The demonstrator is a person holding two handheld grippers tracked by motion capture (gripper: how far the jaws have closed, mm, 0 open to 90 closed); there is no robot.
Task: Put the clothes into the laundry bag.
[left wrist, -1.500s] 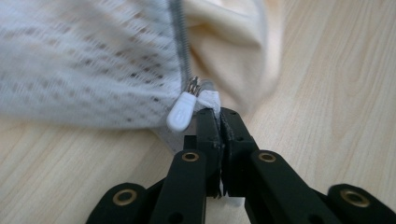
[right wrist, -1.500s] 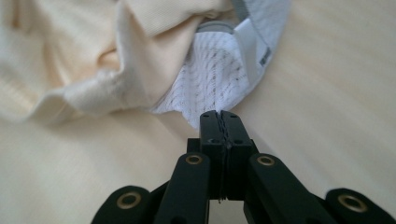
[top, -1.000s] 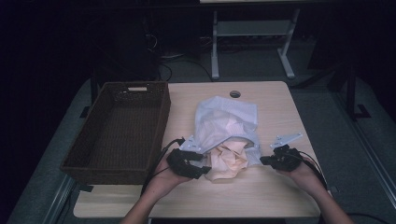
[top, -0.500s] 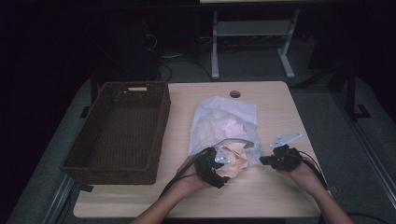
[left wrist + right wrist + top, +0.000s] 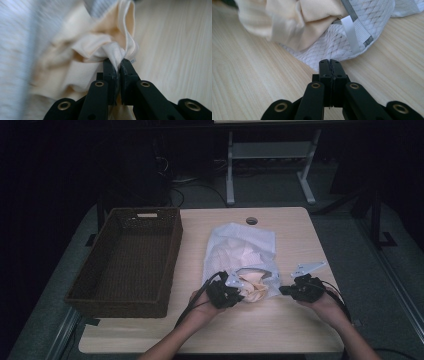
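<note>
No readable text, labels, brands or numbers on anything.

The high view is dim with dark surroundings; both gripper views are bright, their left edges blurred.

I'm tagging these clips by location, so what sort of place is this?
Probably a lab or office workroom: a pale wooden desk with a cable hole, another desk's metal frame behind, cables on grey carpet.

left gripper (image 5: 235, 292) jaws just closed and pinching, right gripper (image 5: 286, 290) jaws pressed together, forearms low
</note>
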